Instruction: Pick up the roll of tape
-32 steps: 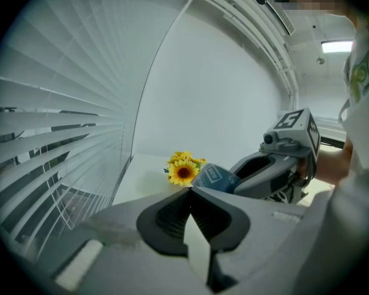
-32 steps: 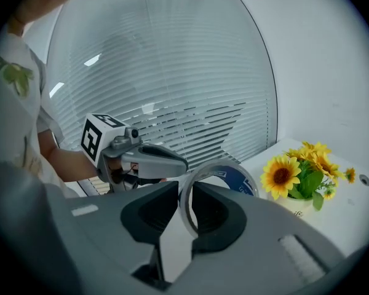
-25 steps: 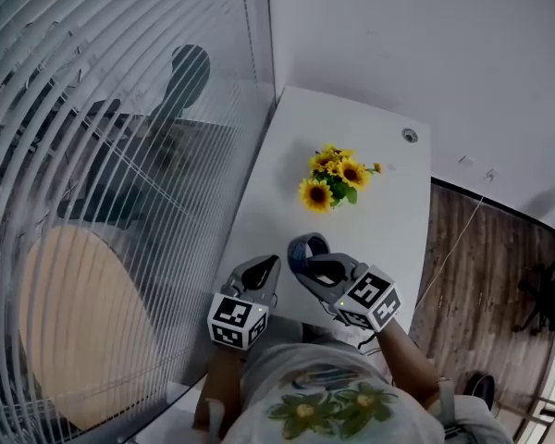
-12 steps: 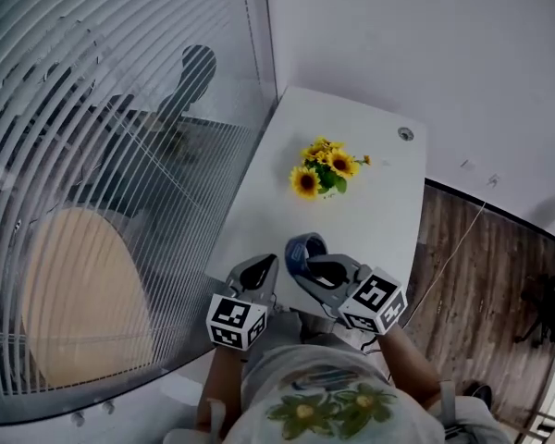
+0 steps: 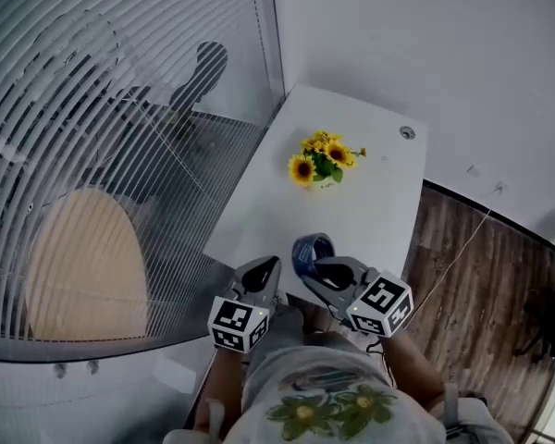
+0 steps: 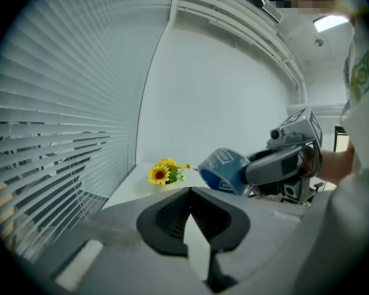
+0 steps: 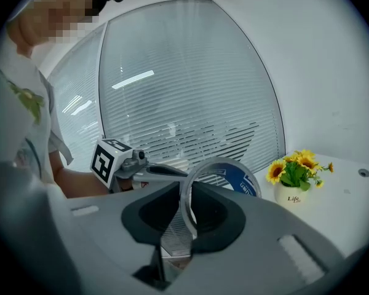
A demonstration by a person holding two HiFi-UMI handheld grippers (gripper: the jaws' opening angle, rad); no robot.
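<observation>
Closest to us, just beyond the flower-print shirt [image 5: 328, 405], both grippers are held out side by side. The left gripper [image 6: 189, 192] is clenched with nothing in it: its own view shows the two jaws meeting at their tips over bare air. Just beside it, the right gripper [image 7: 187, 196] is grasping the roll of tape [image 7: 238, 178]. The blue ring stands edge-on between the jaws with its wall pinched. As far as we can tell, one jaw is inside the hole and the other outside, and the jaws have just tightened a little further on it. In the left gripper view the roll juts out ahead of the right gripper's tips. It looks to us clear of the surface [image 5: 356, 215], above its near end.

We judge the pick-up all but done: the roll is up and borne by one gripper alone. In our reading the next move calls only for a steady hold. The grasp is on a thin wall, so the ring could pivot or slip if the gripper is swung or eased. The idle left gripper should be kept out of the way.

Farther along the white surface stands a small pot of sunflowers [image 5: 320, 166], well apart from the roll. Beyond it is a small round fitting [image 5: 407, 132] near the far corner. Slatted blinds [image 5: 120, 91] run along the left side, a plain wall [image 5: 425, 54] closes the far end, and wooden floor [image 5: 481, 276] shows to the right.
</observation>
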